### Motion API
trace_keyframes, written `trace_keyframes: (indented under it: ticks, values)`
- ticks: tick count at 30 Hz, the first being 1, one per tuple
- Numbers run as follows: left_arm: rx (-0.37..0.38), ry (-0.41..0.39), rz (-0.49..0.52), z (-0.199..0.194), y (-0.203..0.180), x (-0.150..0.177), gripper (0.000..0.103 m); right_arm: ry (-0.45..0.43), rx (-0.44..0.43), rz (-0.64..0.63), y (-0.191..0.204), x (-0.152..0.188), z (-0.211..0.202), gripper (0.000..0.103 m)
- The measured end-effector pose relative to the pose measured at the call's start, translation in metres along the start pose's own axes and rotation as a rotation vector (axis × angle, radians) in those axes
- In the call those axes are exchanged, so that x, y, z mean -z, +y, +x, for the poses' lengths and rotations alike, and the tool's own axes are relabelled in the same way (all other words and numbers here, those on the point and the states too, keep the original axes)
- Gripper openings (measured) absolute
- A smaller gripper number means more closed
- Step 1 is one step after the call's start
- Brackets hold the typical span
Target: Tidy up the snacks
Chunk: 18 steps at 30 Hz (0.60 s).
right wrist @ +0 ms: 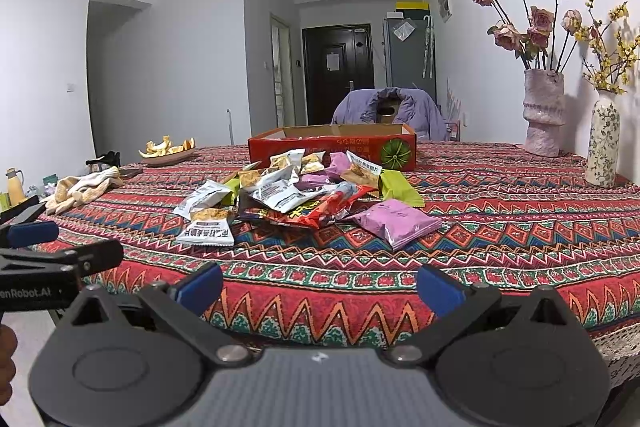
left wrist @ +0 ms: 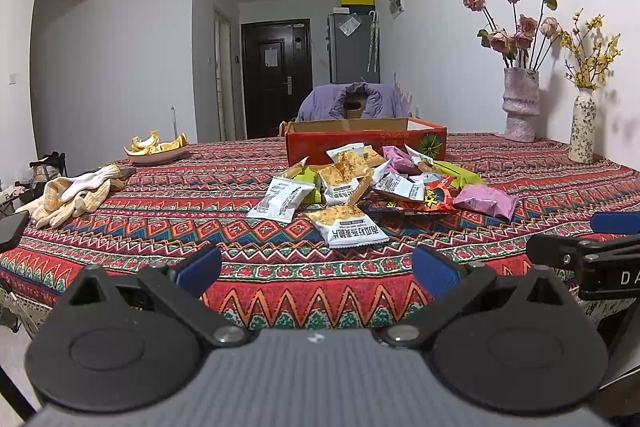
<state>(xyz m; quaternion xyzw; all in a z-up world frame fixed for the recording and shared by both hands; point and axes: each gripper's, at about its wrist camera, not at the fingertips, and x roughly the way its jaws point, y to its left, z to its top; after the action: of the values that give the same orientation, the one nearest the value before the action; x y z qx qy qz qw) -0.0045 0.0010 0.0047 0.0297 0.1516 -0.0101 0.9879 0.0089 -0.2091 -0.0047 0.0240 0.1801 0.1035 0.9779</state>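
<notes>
A heap of snack packets [left wrist: 372,183] [right wrist: 288,187] lies mid-table on the patterned cloth: white ones, a red one [right wrist: 316,211], green ones and purple ones [right wrist: 394,219]. One white packet [left wrist: 352,227] [right wrist: 208,227] lies nearest the front. Behind the heap stands an open red cardboard box [left wrist: 366,143] [right wrist: 332,147]. My left gripper [left wrist: 318,267] hovers open over the table's front edge, short of the heap, nothing between its blue pads. My right gripper [right wrist: 320,287] is open too, equally far back and empty. Each gripper shows at the edge of the other's view.
A pair of cream work gloves [left wrist: 76,195] [right wrist: 84,187] and a plate of orange peel [left wrist: 158,149] [right wrist: 168,151] sit at the left. Two vases with flowers [left wrist: 520,107] [right wrist: 604,143] stand at the right by the wall. A chair draped with a purple jacket [left wrist: 352,101] is behind the table.
</notes>
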Motion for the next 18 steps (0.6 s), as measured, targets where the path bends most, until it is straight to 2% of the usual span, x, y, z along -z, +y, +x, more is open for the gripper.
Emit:
trace_keyframes:
  ticks: [18]
  values:
    - [0.0, -0.015, -0.01, 0.0058, -0.0019, 0.0003, 0.103, -0.001, -0.014, -0.004, 0.0018, -0.0011, 0.0087, 0.103]
